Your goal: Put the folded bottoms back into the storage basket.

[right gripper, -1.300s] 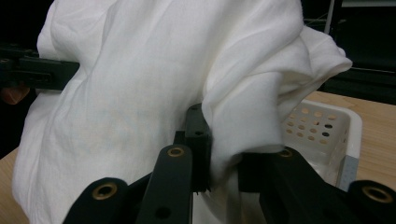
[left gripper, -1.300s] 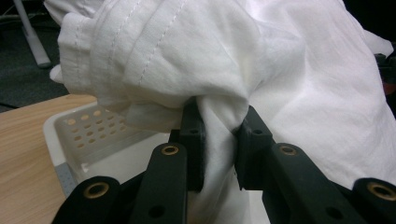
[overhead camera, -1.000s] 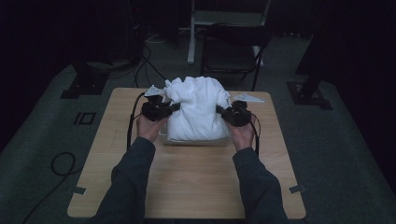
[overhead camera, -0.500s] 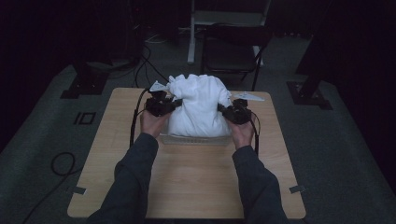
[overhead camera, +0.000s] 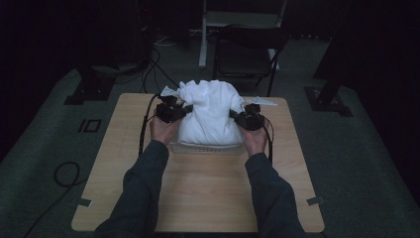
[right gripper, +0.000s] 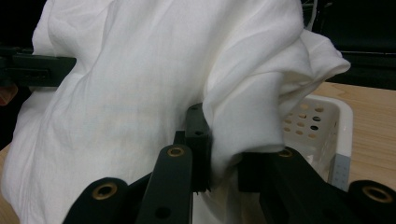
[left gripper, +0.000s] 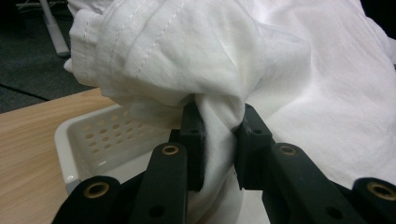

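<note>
Seen from the high view: a white cloth, bunched into a tall heap, standing in a white perforated basket a little toward 12 o'clock from the middle of the wooden table. Held from both sides at once. At 9 o'clock of the heap, the left gripper, jaws pressed together on a fold of the cloth. At 3 o'clock, the right gripper, pinching another fold in the same way.

In the left gripper view: black jaws of the left gripper clamped on a thick pleat of the white cloth, a stitched hem hanging at 11 o'clock, the basket corner (round holes in its wall) at 8 o'clock, bare table beyond it.

In the right gripper view: right gripper closed on a hanging fold of the cloth, one jaw mostly covered by fabric. Basket rim at 3 o'clock. At 9 o'clock, far side of the heap, a dark bar, probably the left gripper, though too dim to be sure.

Whether the cloth's lower part touches the basket floor, cannot be told. Behind the table, at 12 o'clock, a dark chair on grey carpet.
</note>
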A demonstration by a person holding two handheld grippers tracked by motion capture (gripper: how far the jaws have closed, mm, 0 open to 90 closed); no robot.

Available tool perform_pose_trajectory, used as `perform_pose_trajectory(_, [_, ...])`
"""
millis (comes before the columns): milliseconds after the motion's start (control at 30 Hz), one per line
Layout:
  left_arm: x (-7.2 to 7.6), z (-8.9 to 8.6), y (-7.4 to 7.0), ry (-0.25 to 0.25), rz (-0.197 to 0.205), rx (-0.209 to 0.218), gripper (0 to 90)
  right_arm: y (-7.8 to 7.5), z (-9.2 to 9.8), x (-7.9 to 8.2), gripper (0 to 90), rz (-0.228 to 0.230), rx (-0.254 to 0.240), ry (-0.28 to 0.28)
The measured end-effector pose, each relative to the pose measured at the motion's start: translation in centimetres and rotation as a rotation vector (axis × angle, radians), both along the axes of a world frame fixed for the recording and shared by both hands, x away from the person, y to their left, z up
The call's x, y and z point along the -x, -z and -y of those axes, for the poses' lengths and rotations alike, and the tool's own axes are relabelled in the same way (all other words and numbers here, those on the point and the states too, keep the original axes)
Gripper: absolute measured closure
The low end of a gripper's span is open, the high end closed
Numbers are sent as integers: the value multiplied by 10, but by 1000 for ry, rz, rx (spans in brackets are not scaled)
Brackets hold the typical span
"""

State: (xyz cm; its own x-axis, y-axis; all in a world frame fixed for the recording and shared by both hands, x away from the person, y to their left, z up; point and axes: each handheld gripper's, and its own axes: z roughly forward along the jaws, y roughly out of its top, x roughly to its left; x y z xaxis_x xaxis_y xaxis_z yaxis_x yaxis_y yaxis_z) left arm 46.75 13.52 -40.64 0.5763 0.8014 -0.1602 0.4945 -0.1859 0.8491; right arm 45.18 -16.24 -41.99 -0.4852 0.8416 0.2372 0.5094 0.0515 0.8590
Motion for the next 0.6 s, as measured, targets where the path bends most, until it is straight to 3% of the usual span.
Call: perform_pose_trajectory(600, [-12, -1, 13, -39, -22, -19, 756, 11, -5, -12, 787, -30, 15, 9])
